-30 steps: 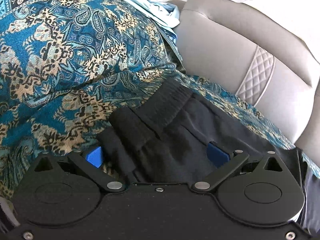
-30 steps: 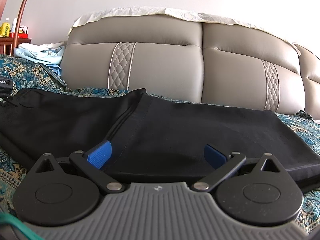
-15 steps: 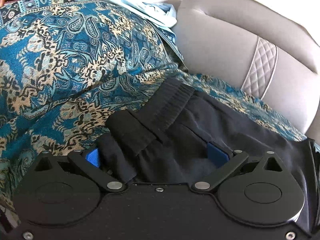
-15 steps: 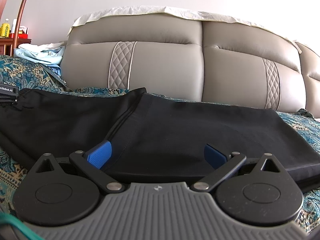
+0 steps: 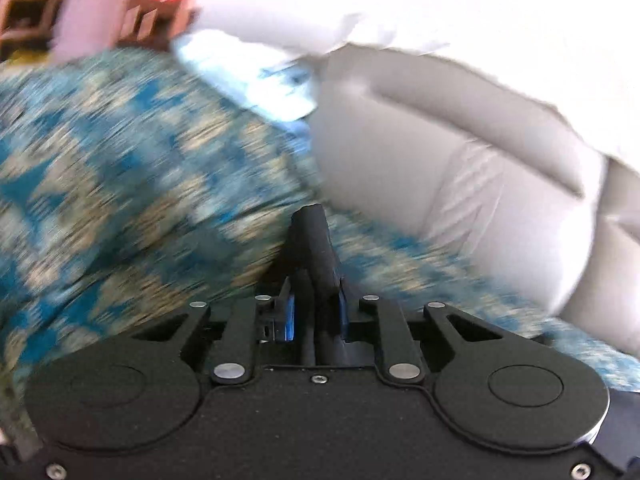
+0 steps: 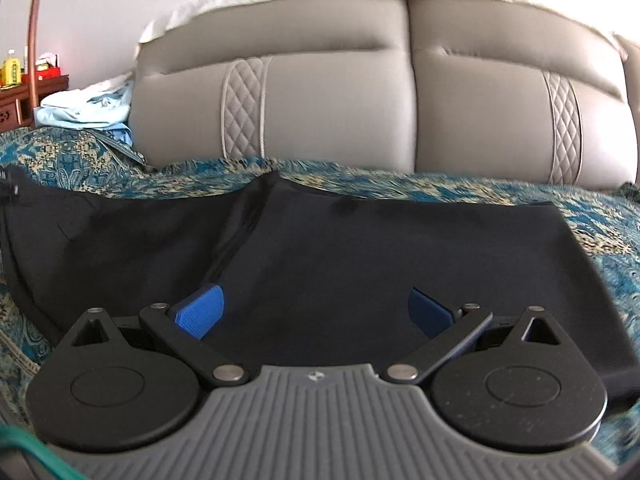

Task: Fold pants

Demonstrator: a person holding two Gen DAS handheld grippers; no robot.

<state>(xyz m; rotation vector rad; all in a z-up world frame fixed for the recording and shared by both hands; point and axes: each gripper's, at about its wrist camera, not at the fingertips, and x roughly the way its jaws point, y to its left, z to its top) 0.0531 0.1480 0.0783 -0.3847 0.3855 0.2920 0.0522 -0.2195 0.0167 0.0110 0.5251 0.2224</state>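
Note:
Black pants [image 6: 360,264] lie folded lengthwise across a blue patterned bedspread [image 6: 80,156]. In the left wrist view my left gripper [image 5: 314,312] is shut on a bunched fold of the black pants [image 5: 316,240], which sticks up between the blue pads; the view is blurred by motion. My right gripper [image 6: 316,312] is open, its blue pads [image 6: 200,312] wide apart just above the near edge of the pants, holding nothing.
A grey padded headboard [image 6: 340,100] stands behind the bed. Light blue clothes [image 6: 88,108] are piled at the back left. A wooden side table [image 6: 24,96] with small items stands at the far left.
My left gripper closed on the waistband area of the pants and lifted, moving fast. The right gripper stayed open and rose slightly; the pants shifted a little.

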